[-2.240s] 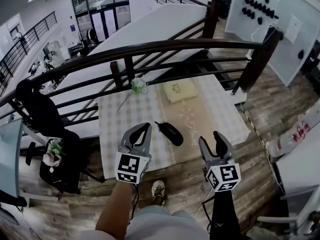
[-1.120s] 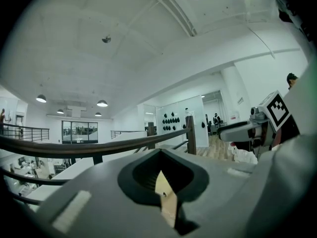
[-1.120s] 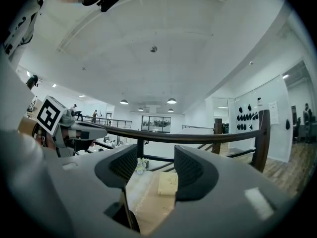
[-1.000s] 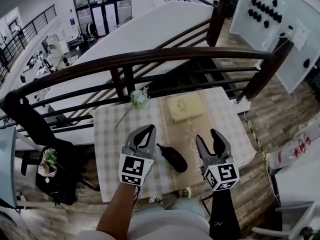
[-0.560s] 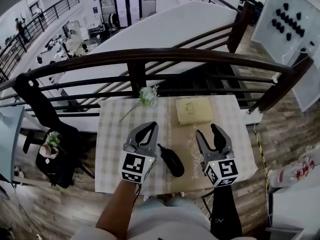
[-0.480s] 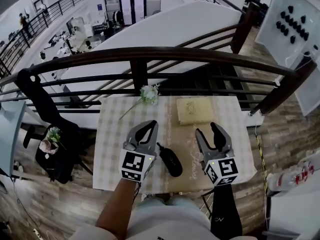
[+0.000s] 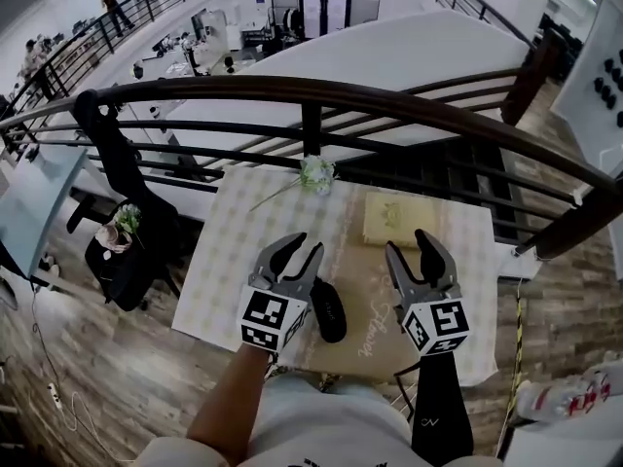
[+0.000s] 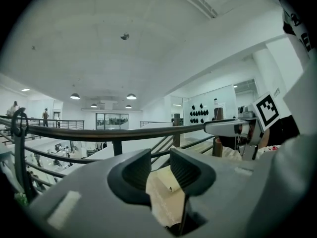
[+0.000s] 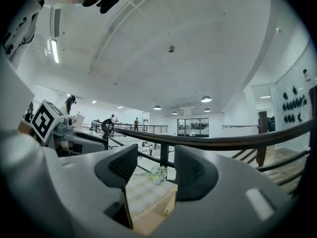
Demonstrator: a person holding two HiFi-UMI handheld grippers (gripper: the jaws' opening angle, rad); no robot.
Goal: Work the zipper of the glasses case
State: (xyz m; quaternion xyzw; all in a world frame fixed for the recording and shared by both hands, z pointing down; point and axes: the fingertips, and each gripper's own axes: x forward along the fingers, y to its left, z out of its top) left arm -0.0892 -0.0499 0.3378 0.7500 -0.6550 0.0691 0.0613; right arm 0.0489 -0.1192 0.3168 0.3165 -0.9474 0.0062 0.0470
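Glasses case [image 7: 328, 311] lay dark and lengthwise on the checked table [image 7: 226, 232], toward its near edge. In the head view it sat between my two grippers, just beside the left one. Zipper pull was too small to make out.

Left gripper [image 7: 302, 251]: jaws apart, nothing between them, only cloth and railing [image 7: 321, 93] through the gap. Right gripper [image 7: 409, 249]: jaws apart too, empty. Both hung above the table, off the case, aimed out at the railing rather than down.

I judged the task not started, approach step. To do it well I'd tip both grippers down and pin one end of the case with the left so it couldn't slide on the cloth. The right would find the pull, pinch it at the jaw tips and run along the seam without lifting. Risk: case skating, pull slipping out.

Flower [image 7: 316, 173] and yellow box [image 7: 389, 219] sat further back, clear of the work.
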